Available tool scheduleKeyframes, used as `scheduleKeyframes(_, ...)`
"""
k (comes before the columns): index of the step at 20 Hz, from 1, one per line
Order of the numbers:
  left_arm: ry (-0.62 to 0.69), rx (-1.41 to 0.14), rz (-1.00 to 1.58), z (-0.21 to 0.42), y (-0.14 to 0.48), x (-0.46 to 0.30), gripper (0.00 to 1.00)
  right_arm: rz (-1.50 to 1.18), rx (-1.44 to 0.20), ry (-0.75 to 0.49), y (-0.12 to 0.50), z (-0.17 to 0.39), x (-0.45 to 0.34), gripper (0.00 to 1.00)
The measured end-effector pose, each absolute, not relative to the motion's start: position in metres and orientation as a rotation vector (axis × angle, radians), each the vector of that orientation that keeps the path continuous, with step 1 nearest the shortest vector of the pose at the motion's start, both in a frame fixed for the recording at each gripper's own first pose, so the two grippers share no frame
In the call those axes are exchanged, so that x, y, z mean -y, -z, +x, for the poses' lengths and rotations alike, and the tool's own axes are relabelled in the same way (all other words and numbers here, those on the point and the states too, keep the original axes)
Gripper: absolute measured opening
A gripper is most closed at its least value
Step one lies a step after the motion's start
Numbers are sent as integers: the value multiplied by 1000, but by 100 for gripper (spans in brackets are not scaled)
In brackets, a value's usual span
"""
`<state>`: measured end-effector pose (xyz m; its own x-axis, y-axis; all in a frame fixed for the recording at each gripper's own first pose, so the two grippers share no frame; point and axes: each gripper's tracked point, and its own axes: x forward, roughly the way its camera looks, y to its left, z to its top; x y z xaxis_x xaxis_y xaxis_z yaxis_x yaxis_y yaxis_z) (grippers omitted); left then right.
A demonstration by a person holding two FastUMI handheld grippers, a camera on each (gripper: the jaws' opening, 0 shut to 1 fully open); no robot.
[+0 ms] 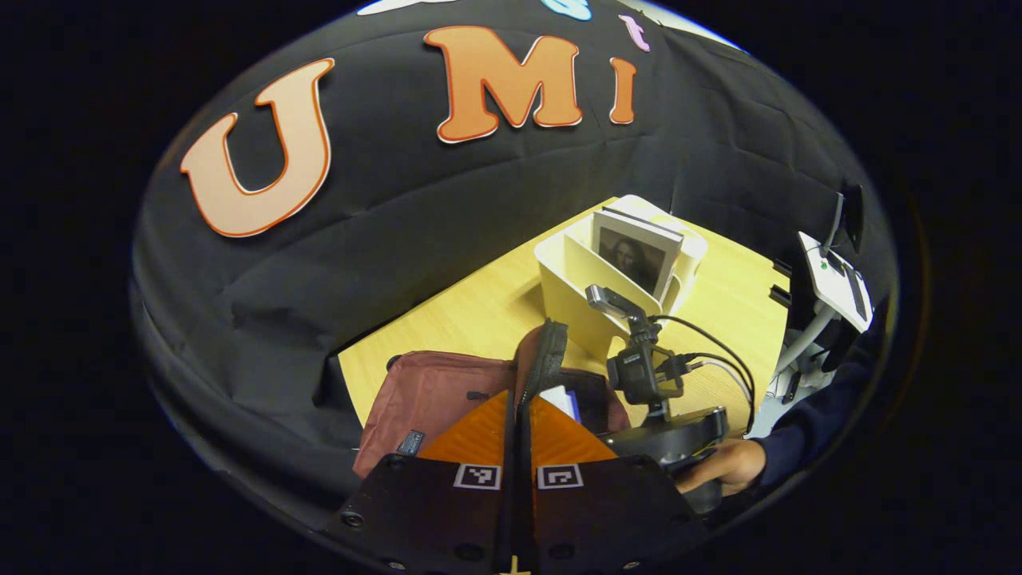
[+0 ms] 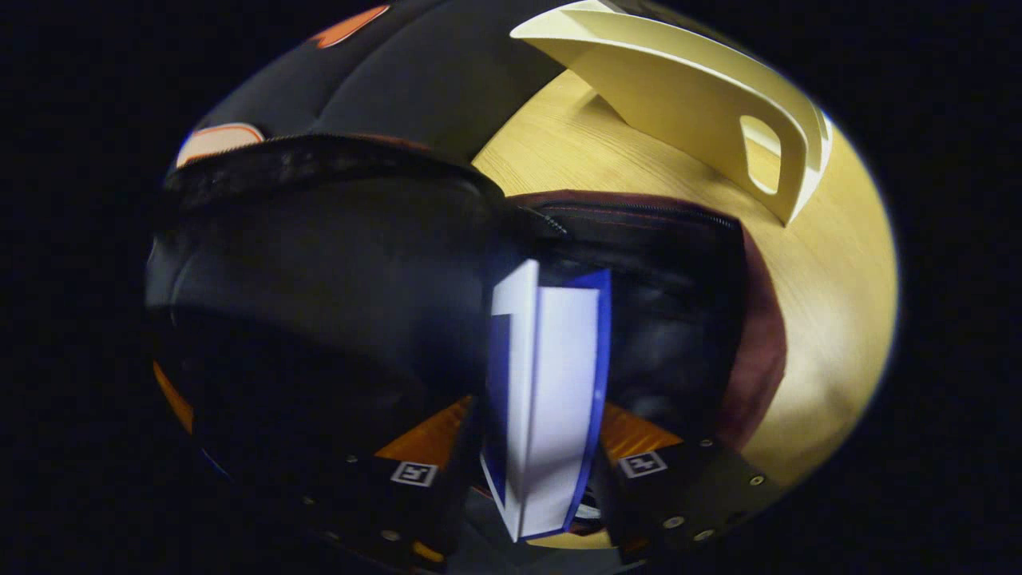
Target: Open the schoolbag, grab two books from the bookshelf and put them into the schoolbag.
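Right now the left claw (image 1: 516, 415) has its fingers pressed together on a thin dark strip, the zip edge of the schoolbag (image 1: 431, 391), holding the flap (image 1: 545, 359) up so the bag mouth stays open. Maroon bag lies on the wood table (image 1: 479, 311), just in front of the cream bookshelf (image 1: 575, 295). One book w/ a portrait cover (image 1: 635, 255) stands upright in the shelf's slot. Right claw's body and its camera mount (image 1: 639, 375) sit just right of the bag mouth, held by a hand (image 1: 730, 467) in a dark sleeve (image 1: 822, 407); a bit of white/blue book shows inside the bag opening beside it.

In the right gripper view, the right claw (image 2: 543, 463) is clamped on a white book w/ blue edges (image 2: 547, 383), book standing on edge btwn the fingers and pointing down into the dark inside of the schoolbag (image 2: 750, 351). Black flap (image 2: 319, 239) is lifted at left, zip rim runs across the top of the opening. Bookshelf (image 2: 687, 104) w/ its cut-out handle stands on the table (image 2: 822, 263) just beyond the bag, not touching it
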<state>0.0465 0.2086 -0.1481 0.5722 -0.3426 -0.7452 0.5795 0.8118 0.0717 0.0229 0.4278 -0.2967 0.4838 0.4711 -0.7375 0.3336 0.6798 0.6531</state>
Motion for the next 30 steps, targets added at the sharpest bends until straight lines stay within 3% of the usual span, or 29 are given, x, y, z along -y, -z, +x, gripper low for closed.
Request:
scheduleKeyframes(2,532,-791,339,50,151,-213,3,823,-1147,-84,299,16,-420,76)
scheduleKeyframes(3,529,-793,334,50,153,-213,3,804,-1156,-78,298,16,-414,97)
scheduleKeyframes(12,501,-818,341,46,174,-215,3,694,-1059,-53,250,40,-330,97)
scheduleKeyframes(17,515,-825,366,38,186,-201,2,469,-995,-92,203,33,-278,97)
scheduleKeyframes(22,549,-832,392,25,199,-177,3,342,-881,-25,165,60,-213,97)
scheduleKeyframes(30,508,-842,369,16,218,-181,2,86,-911,93,140,94,-90,98)
